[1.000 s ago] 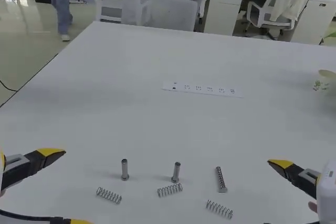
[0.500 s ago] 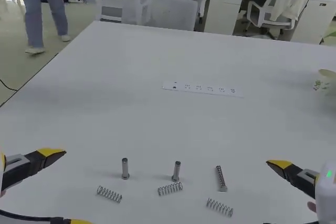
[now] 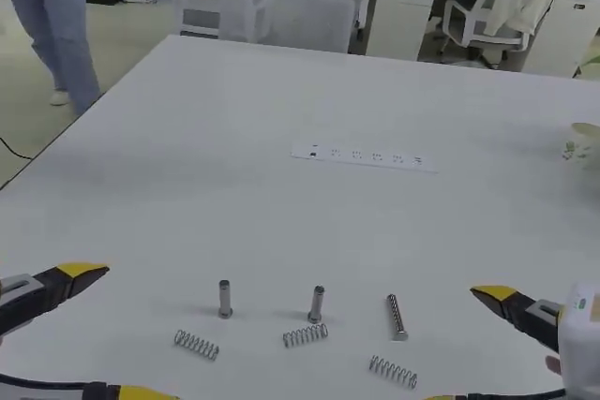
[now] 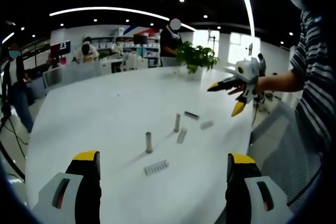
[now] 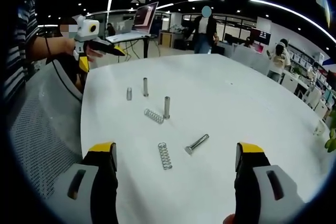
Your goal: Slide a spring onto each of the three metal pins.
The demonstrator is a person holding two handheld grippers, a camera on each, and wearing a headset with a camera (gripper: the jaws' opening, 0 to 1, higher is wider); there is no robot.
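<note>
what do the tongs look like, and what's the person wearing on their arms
The left tongs and right tongs match: pale grey slotted shells, black inner faces, yellow tips. The person wears a short-sleeved striped shirt, dark and light bands.

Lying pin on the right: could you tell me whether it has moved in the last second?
No. The lying pin keeps its spacing from the upright middle pin and the power strip; the slight shift is the camera's.
</note>
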